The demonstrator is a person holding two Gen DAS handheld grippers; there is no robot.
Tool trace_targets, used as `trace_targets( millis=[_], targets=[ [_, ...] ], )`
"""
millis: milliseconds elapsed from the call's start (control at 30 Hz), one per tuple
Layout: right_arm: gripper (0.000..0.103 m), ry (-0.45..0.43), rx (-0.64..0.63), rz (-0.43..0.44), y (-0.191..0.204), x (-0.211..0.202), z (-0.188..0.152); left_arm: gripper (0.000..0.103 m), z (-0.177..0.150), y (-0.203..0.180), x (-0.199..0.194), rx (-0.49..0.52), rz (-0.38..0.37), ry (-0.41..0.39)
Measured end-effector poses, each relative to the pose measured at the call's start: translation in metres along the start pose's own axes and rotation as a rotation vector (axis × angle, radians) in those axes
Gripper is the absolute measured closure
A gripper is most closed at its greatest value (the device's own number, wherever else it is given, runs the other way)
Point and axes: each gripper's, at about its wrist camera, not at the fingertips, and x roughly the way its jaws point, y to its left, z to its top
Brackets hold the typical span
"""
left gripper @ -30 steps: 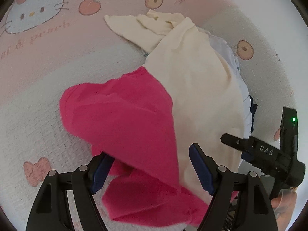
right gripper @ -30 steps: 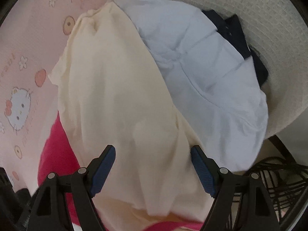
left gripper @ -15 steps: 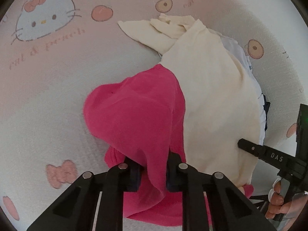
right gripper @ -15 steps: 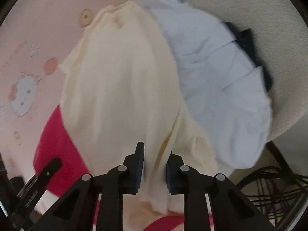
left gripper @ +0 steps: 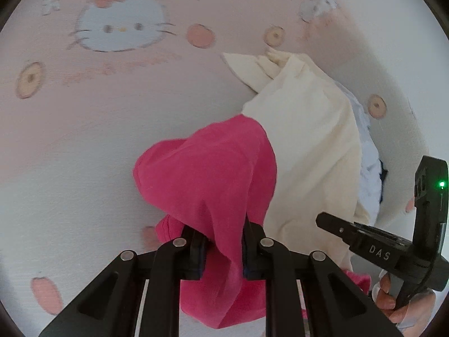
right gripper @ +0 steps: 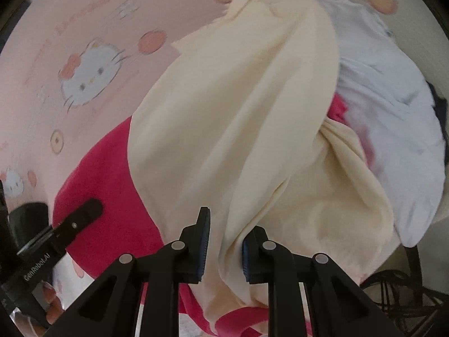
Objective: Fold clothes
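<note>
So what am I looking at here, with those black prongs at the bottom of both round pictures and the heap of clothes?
No robot here: a person holds a hand tool with two pinching fingers in each hand, and a wide-angle camera on each tool looks along its fingers. One picture comes from the left tool, the other from the right.

The left gripper is shut on a pink garment. The right gripper is shut on a cream garment. Each tool also shows at the edge of the other's picture, with the person's fingers around its handle.

Both garments lie in a pile on a pink bedsheet printed with cartoon cats. A pale blue garment lies beside the cream one, with something dark at its far edge.
</note>
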Motion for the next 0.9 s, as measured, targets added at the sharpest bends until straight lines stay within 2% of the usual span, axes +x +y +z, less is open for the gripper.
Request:
trace_targets(
  millis=[167,233,367,433,533,600,667,733,767,800,833,867,900],
  targets=[
    [0.084,0.030,-0.075,0.060,0.040,0.005,-0.010,0.088,-0.004,0.031,-0.022,-0.046,0.050,-0.026],
    [0.084,0.046,-0.106,0.076,0.069,0.004,-0.023,0.088,-0.009,0.046,-0.033,-0.071,0.084,-0.042],
    [0.084,0.090,-0.196,0.045,0.106,0.017,-0.040,0.091,-0.025,0.075,-0.054,-0.124,0.139,-0.070],
    [0.084,0.104,-0.251,0.014,0.120,0.028,-0.035,0.091,-0.030,0.087,-0.061,-0.145,0.179,-0.092],
    [0.082,0.086,-0.249,0.016,0.124,0.021,-0.043,0.091,-0.033,0.096,-0.070,-0.130,0.182,-0.101],
    [0.074,0.063,-0.208,0.039,0.120,0.015,-0.043,0.091,-0.034,0.094,-0.080,-0.097,0.177,-0.146],
    [0.045,-0.019,-0.188,0.008,0.114,0.003,-0.042,0.091,-0.034,0.090,-0.087,-0.056,0.172,-0.184],
    [0.038,-0.123,-0.183,-0.031,0.114,-0.014,-0.045,0.089,-0.030,0.080,-0.090,-0.014,0.172,-0.201],
    [0.035,-0.152,-0.179,-0.028,0.117,-0.021,-0.046,0.087,-0.027,0.076,-0.090,-0.008,0.163,-0.191],
    [0.033,-0.182,-0.171,-0.015,0.115,-0.027,-0.043,0.078,-0.024,0.073,-0.089,-0.003,0.152,-0.180],
    [0.028,-0.207,-0.158,-0.002,0.111,-0.033,-0.045,0.062,-0.024,0.072,-0.089,-0.015,0.127,-0.167],
    [0.025,-0.222,-0.137,0.014,0.104,-0.039,-0.057,0.052,-0.022,0.073,-0.086,-0.030,0.105,-0.160],
    [0.025,-0.228,-0.118,0.022,0.094,-0.041,-0.062,0.037,-0.018,0.076,-0.080,-0.058,0.074,-0.153]
  ],
)
